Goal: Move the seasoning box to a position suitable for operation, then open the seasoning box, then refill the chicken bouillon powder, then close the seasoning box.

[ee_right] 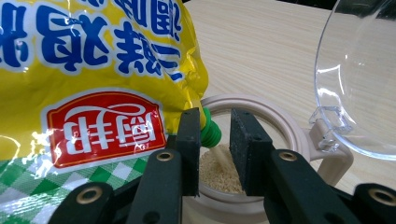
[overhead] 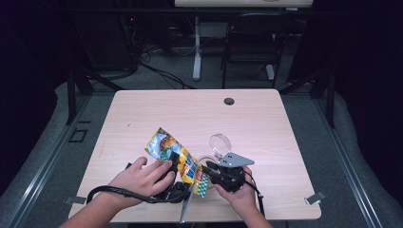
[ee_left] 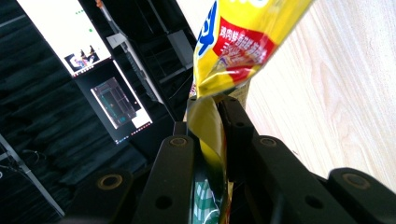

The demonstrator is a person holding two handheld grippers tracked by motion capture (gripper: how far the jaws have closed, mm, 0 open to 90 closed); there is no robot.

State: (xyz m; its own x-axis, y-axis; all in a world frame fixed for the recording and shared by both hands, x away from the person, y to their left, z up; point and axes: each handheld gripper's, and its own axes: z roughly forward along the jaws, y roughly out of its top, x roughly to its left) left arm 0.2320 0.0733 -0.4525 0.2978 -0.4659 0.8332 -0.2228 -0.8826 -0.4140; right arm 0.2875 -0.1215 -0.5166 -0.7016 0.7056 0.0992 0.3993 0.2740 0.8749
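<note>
I am holding the yellow seasoning bag [overhead: 178,159] pinched in my left hand-held gripper [overhead: 177,160] just beside the open jar [ee_right: 243,186], already part-filled with granules, while my right hand-held gripper [ee_right: 215,140], jaws narrowly apart, is hovering over the jar's mouth, pouring seemingly unfinished.

glossy printed plastic-film bag [ee_right: 93,70]; clear smooth plastic lid [ee_right: 359,74] on a matt beige jar [ee_right: 280,121]; beneath the jar, matt pale wood-grain table [overhead: 266,118]; matt black gripper jaws.

Pale wooden table [overhead: 157,109] with a round cable hole [overhead: 229,101]

A small beige jar [ee_right: 261,205] with its clear hinged lid [overhead: 220,143] open stands near the front edge.
</note>
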